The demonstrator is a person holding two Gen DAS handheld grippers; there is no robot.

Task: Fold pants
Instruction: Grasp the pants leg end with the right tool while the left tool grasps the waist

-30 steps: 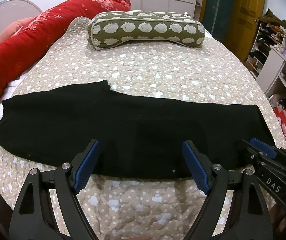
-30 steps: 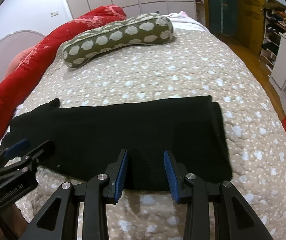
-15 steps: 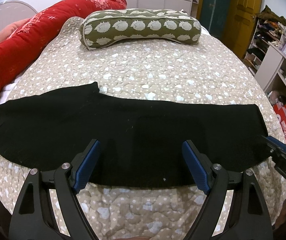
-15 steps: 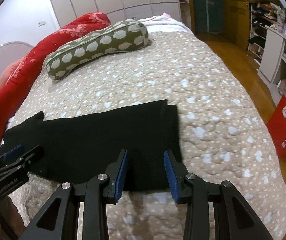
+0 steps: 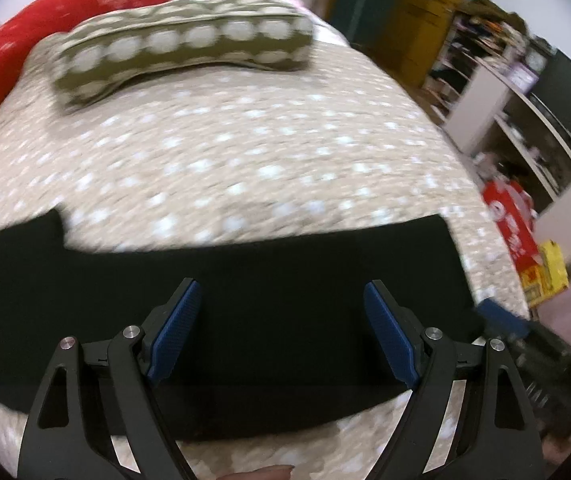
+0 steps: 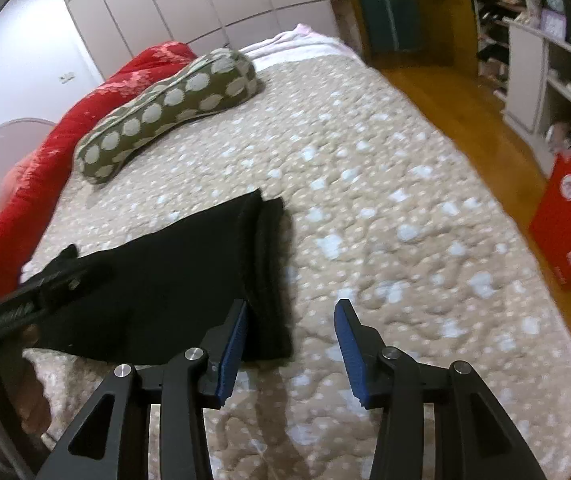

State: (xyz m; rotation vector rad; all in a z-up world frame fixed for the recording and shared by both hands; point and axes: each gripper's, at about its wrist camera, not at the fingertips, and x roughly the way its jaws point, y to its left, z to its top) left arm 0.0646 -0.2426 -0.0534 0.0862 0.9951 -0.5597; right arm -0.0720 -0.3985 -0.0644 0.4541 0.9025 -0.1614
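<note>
Black pants (image 5: 269, 280) lie flat in a long band across the near part of the bed (image 5: 245, 152). The left hand-held gripper (image 5: 281, 328) hovers over the middle, jaws wide apart, nothing between them. The right hand-held gripper (image 6: 291, 344) has just been opening, straddling the right end's edge, fabric not pinched. Risk here: closing on one layer only, so the stacked layers slide and the fold skews.

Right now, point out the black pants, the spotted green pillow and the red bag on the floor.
black pants (image 5: 277, 296), left wrist view, middle of the cloth
spotted green pillow (image 6: 169, 112), right wrist view, its middle
red bag (image 6: 569, 216), right wrist view, its front face
</note>
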